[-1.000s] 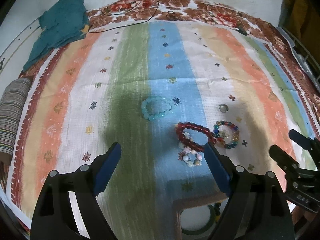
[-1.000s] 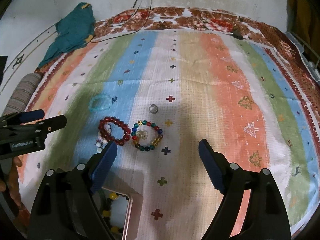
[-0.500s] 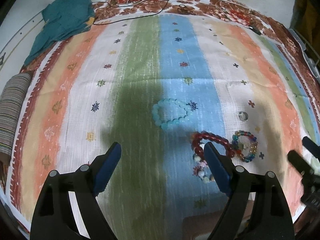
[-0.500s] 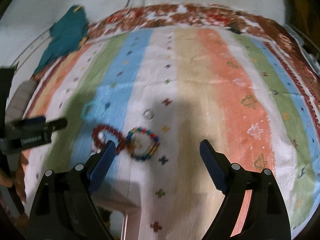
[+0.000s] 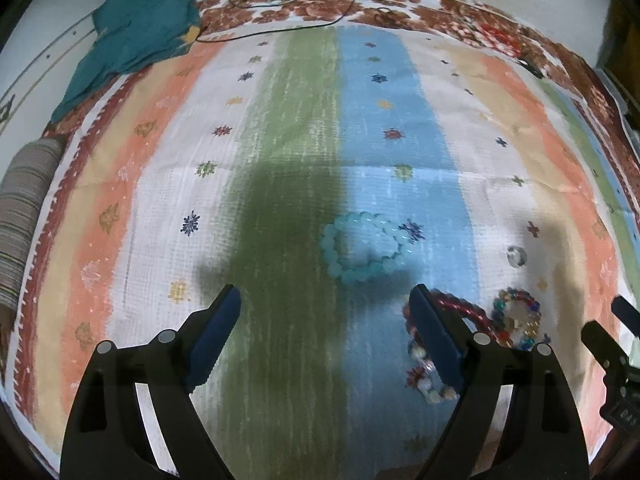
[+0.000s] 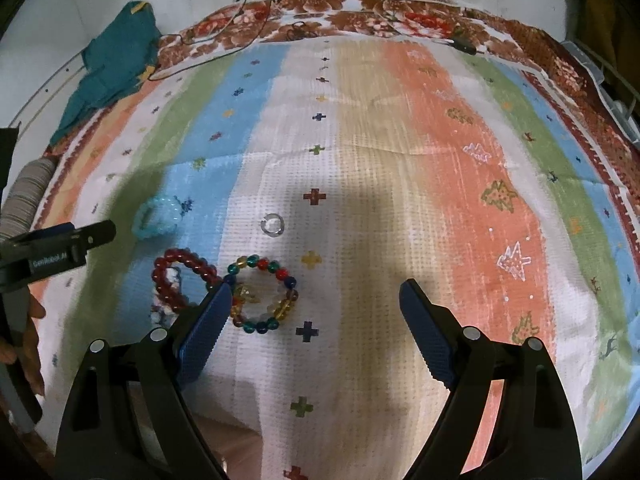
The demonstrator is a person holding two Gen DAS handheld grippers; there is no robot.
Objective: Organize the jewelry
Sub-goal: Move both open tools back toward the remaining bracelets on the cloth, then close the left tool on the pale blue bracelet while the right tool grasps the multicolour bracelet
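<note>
A: Left claw (image 5: 324, 332) spread, empty. Turquoise bracelet (image 5: 362, 249) lies flat on the cloth (image 5: 296, 128) at 12 o'clock, just beyond my fingertips.

B: Right?

A: Right claw (image 6: 316, 312) spread, empty. Plan: advance, straddle one bead arc, close gently; beads may roll.

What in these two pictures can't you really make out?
- Pale bead bracelet: left wrist view, partly behind the left gripper finger.
- Red bracelet: right wrist view, its near side is hidden by the right gripper finger.
- Small ring: too small for detail.
</note>
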